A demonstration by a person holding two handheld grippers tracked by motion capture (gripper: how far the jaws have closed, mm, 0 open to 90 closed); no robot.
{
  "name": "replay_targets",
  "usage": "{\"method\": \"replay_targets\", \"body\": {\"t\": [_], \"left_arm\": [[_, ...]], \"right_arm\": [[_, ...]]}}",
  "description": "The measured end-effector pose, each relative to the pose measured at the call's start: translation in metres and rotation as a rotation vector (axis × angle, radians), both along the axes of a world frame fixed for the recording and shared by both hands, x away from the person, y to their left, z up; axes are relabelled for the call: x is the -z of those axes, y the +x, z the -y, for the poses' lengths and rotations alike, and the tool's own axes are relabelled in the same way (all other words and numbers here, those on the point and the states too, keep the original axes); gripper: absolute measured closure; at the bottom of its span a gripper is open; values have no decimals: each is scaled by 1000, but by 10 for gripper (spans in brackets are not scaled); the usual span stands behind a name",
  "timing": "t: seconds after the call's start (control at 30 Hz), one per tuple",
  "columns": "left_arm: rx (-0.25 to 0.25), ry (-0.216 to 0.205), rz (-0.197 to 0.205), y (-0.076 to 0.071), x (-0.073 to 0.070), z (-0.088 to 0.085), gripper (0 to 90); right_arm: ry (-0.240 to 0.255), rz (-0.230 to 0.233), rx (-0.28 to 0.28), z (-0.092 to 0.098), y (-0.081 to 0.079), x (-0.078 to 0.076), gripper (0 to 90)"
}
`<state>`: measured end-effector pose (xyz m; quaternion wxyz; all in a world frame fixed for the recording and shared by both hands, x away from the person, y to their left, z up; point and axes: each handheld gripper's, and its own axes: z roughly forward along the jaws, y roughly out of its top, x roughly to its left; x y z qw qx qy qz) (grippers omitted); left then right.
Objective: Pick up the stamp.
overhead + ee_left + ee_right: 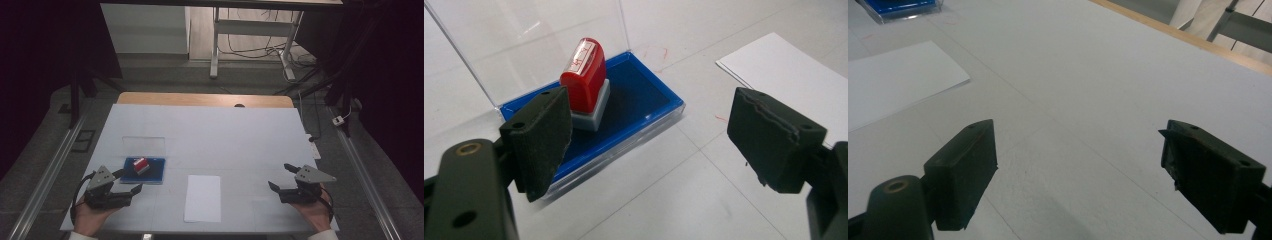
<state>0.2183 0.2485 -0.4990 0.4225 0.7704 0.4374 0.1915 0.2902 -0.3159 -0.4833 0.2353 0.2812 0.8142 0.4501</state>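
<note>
A red stamp (140,165) (585,80) with a grey base stands on a blue ink pad (145,171) (634,107) whose clear lid (144,145) (529,40) is folded back. A white sheet of paper (203,198) (789,75) (893,82) lies right of the pad. My left gripper (126,181) (649,145) rests at the table's near left, just short of the pad, open and empty. Over at the near right my right gripper (282,176) (1078,165) is also open, with bare table between its jaws.
A large white mat (220,135) covers the table, with a wooden edge (200,99) showing at the far side. A corner of the blue pad (898,7) appears far off in the right gripper view. Desk legs and cables (255,50) lie on the floor beyond.
</note>
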Motion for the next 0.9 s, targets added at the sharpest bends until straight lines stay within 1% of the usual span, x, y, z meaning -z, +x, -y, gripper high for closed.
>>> {"method": "replay_targets", "body": {"t": [0.17, 0.5, 0.77, 0.9], "left_arm": [[10, 4, -2, 0, 1, 3, 182], [17, 6, 8, 0, -1, 6, 182], [30, 27, 11, 0, -4, 7, 186], [46, 36, 11, 0, -9, 9, 188]], "right_arm": [[1, 4, -7, 0, 0, 0, 159], [-5, -2, -11, 1, 0, 0, 191], [-13, -9, -2, 0, 0, 2, 197], [-4, -15, -6, 0, 0, 3, 197]]}}
